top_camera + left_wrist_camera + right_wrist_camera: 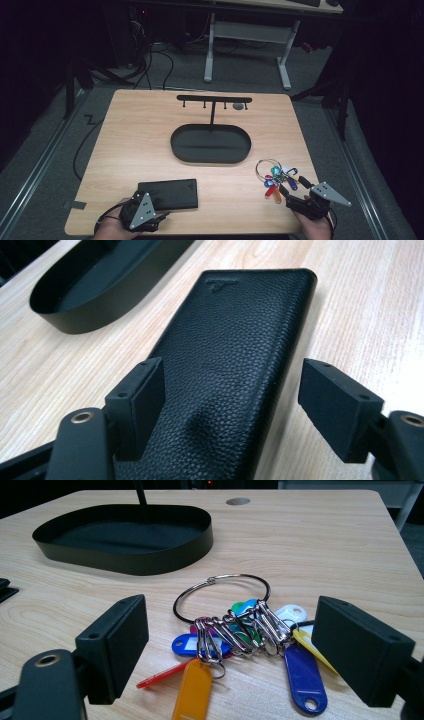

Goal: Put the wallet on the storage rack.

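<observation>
Down near the front edge of the light wooden table [150, 125], the left gripper [230, 405] has its jaws wide apart, one on each side of the flat black leather wallet [235, 365], holding nothing. Behind sits the black oval metal tray [180, 150]. Near the front right corner, the right gripper [230, 650] is wide open too, around the silver ring of bright plastic key tags [240, 630].
</observation>
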### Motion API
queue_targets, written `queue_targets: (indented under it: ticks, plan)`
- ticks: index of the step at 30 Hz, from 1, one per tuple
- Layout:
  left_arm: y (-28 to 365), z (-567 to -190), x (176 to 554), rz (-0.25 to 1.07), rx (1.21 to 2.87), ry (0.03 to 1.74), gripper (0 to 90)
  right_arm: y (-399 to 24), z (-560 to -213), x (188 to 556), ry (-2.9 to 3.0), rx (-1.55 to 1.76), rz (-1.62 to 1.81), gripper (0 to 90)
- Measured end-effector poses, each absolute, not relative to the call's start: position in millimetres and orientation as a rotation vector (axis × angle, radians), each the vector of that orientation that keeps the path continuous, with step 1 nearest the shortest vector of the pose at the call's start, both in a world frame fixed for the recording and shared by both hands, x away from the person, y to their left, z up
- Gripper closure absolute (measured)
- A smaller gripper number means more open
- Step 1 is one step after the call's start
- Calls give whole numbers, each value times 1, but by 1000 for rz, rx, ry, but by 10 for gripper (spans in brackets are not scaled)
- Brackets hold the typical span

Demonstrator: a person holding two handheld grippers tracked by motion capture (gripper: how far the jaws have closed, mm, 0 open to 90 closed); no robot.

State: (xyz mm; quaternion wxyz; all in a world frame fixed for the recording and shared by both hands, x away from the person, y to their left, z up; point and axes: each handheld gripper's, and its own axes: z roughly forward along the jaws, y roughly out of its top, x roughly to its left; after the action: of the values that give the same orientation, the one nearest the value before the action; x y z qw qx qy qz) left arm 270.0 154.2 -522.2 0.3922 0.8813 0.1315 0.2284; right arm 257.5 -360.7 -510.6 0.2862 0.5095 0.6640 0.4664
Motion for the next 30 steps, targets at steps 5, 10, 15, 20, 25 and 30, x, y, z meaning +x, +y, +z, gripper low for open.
queue_targets:
  ticks: [5, 10, 15, 20, 25, 30]
  plan:
    - [153, -525, 271, 583, 2271, 304, 319, -362, -511, 257, 1772, 1365, 1251, 152]
    - [151, -530, 269, 609, 2308, 265, 403, -362, -511, 257, 1769, 1371, 1256, 153]
    - [151, -531, 267, 668, 2318, 236, 489, -363, -511, 257, 1770, 1376, 1259, 153]
    - [150, -533, 264, 714, 2319, 230, 579, -362, -511, 257, 1773, 1377, 1259, 154]
    - [149, -530, 263, 723, 2315, 227, 668, -362, -511, 257, 1774, 1376, 1263, 154]
    - [147, -528, 262, 736, 2309, 233, 736, -363, -512, 257, 1769, 1384, 1267, 154]
